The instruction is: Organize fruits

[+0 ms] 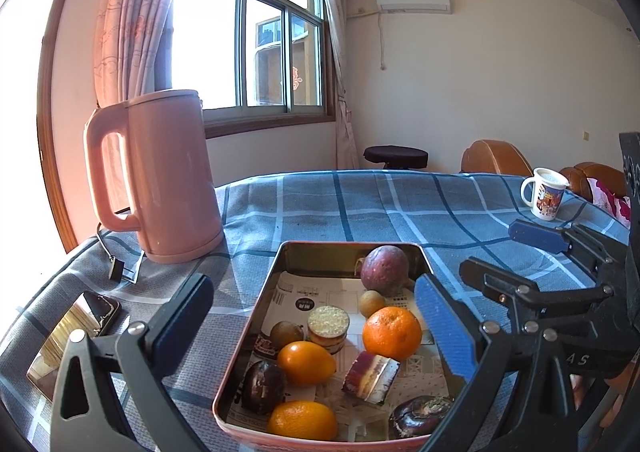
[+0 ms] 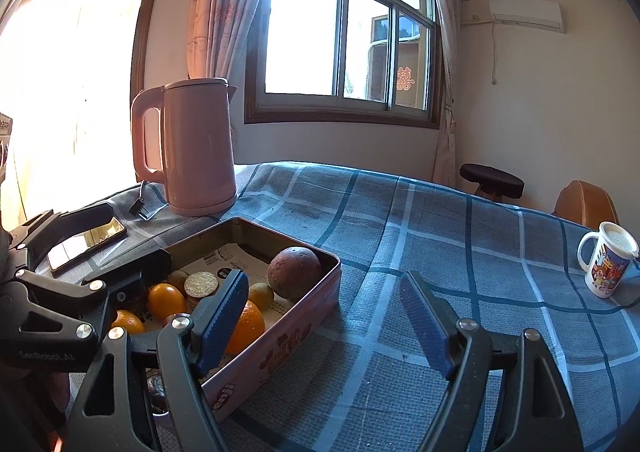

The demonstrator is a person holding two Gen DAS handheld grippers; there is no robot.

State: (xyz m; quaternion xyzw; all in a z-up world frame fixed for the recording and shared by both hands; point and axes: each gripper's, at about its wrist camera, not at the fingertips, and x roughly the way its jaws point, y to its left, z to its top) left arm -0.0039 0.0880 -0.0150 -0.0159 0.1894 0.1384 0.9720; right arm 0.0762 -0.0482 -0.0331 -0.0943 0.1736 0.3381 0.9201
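Observation:
A pink metal tin lined with printed paper holds several fruits: a purple passion fruit, an orange, a yellow-orange fruit, a kiwi, dark purple fruits and two cake pieces. My left gripper is open and wide. Its left finger stands clear of the tin's left side and its right pad hangs over the right rim. My right gripper is open over the tin's near right corner and the cloth, with nothing held. Its left pad sits in front of the orange.
A pink kettle with its cord and plug stands back left. A phone lies left of the tin. A printed mug stands far right on the blue plaid tablecloth. A stool and chairs are beyond the table.

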